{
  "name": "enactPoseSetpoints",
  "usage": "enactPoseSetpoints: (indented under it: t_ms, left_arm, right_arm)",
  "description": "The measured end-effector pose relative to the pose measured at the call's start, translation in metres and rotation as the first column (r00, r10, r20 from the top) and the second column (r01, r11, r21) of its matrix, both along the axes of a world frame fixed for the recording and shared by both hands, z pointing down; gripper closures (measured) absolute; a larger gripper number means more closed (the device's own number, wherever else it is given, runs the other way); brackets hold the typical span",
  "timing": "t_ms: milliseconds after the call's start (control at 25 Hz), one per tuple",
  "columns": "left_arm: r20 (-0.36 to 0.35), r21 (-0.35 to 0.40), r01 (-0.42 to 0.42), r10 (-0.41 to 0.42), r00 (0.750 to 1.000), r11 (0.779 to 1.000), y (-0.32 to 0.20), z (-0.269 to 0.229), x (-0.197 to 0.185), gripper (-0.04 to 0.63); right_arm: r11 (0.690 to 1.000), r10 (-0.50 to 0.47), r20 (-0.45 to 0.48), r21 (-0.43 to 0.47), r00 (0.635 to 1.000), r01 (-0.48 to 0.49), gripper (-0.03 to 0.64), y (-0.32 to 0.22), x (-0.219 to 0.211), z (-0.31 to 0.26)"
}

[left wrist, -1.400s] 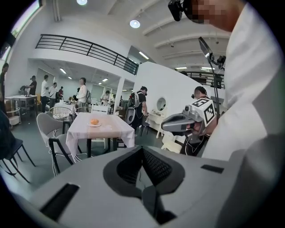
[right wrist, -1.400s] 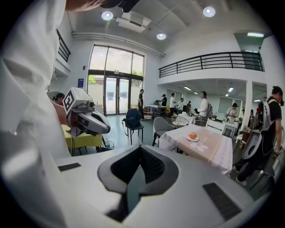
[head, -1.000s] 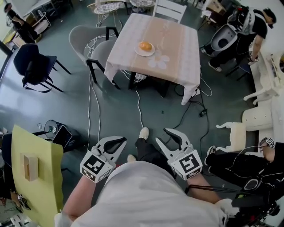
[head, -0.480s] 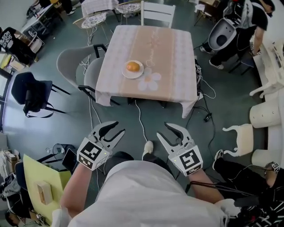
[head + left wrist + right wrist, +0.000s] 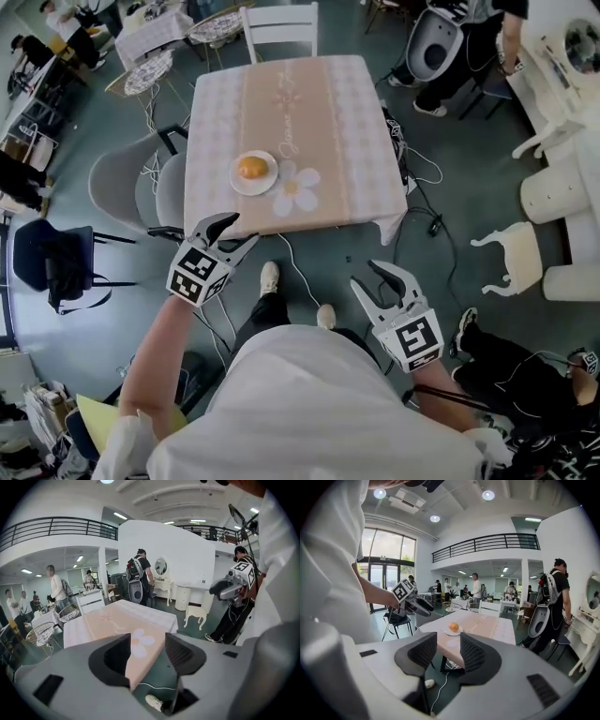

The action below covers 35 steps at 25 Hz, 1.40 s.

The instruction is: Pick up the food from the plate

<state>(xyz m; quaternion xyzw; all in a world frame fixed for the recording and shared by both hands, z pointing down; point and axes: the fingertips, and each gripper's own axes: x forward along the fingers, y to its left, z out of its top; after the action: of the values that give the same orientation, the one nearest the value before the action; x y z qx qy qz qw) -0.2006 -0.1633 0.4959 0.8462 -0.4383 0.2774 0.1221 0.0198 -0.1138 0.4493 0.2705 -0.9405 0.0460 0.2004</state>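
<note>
An orange, rounded piece of food (image 5: 251, 167) lies on a white plate (image 5: 238, 186) near the front left of a table (image 5: 356, 141) with a checked cloth and a beige runner. My left gripper (image 5: 236, 232) hangs just short of the table's near edge, below the plate; its jaws are opening and hold nothing. My right gripper (image 5: 367, 277) is lower, over the floor, open and empty. The right gripper view shows the food (image 5: 453, 626) on its plate (image 5: 453, 632) beyond the right gripper (image 5: 449, 651), with the left gripper (image 5: 417, 604) at the left.
Two grey chairs (image 5: 131, 187) stand at the table's left side and a white chair (image 5: 281, 23) at its far end. Cables (image 5: 300, 272) trail on the floor under the near edge. A white stool (image 5: 511, 258) lies at the right. People stand around the room.
The table has come much nearer in the head view. My left gripper has gone forward up to the table's near edge, and its jaws have gone from shut to apart.
</note>
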Motion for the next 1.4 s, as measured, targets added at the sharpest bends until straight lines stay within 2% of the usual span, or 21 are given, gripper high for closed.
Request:
enactPoseSetpoints:
  t_ms: [160, 280, 400, 560, 760, 840, 1000, 1080, 1160, 1280, 1400]
  left_arm:
    - [0.039, -0.001, -0.1, 0.1, 0.994, 0.995, -0.059, 0.02, -0.031, 0.345]
    - [0.124, -0.029, -0.184, 0.186, 0.975, 0.982, -0.106, 0.047, -0.055, 0.322]
    - [0.221, -0.093, -0.277, 0.291, 0.931, 0.956, -0.143, 0.087, -0.072, 0.304]
    - [0.275, -0.173, -0.373, 0.408, 0.871, 0.912, -0.17, 0.134, -0.077, 0.277]
    - [0.33, -0.231, -0.442, 0.497, 0.803, 0.867, -0.19, 0.179, -0.078, 0.239]
    - [0.355, -0.23, -0.448, 0.503, 0.788, 0.864, -0.196, 0.19, -0.079, 0.235]
    - [0.383, -0.212, -0.44, 0.489, 0.784, 0.873, -0.207, 0.193, -0.078, 0.236]
    - [0.383, -0.212, -0.443, 0.492, 0.782, 0.871, -0.209, 0.192, -0.077, 0.238]
    - [0.38, -0.208, -0.432, 0.48, 0.791, 0.877, -0.21, 0.189, -0.078, 0.241]
    - [0.361, -0.202, -0.393, 0.441, 0.822, 0.897, -0.208, 0.18, -0.079, 0.242]
    - [0.316, -0.181, -0.332, 0.375, 0.872, 0.926, -0.206, 0.16, -0.082, 0.242]
  right_arm:
    - [0.991, 0.132, 0.018, -0.021, 0.991, -0.132, 0.462, -0.023, -0.019, -0.008]
    - [0.975, 0.22, 0.013, -0.023, 0.975, -0.22, 0.462, -0.037, -0.037, -0.012]
    - [0.958, 0.282, -0.01, -0.049, 0.959, -0.282, 0.462, -0.044, -0.058, -0.008]
    - [0.931, 0.361, -0.051, -0.048, 0.931, -0.363, 0.462, -0.047, -0.076, -0.008]
    - [0.886, 0.454, -0.09, -0.059, 0.886, -0.46, 0.462, -0.043, -0.08, -0.007]
    - [0.875, 0.475, -0.11, -0.052, 0.873, -0.482, 0.462, -0.04, -0.079, -0.009]
    - [0.844, 0.524, -0.131, -0.052, 0.842, -0.533, 0.462, -0.036, -0.069, -0.01]
    - [0.838, 0.534, -0.134, -0.046, 0.835, -0.544, 0.462, -0.037, -0.063, -0.011]
    - [0.839, 0.534, -0.133, -0.043, 0.835, -0.543, 0.462, -0.039, -0.058, -0.011]
    - [0.848, 0.52, -0.122, -0.045, 0.845, -0.528, 0.462, -0.04, -0.051, -0.01]
    - [0.867, 0.491, -0.099, -0.041, 0.866, -0.496, 0.462, -0.043, -0.044, -0.011]
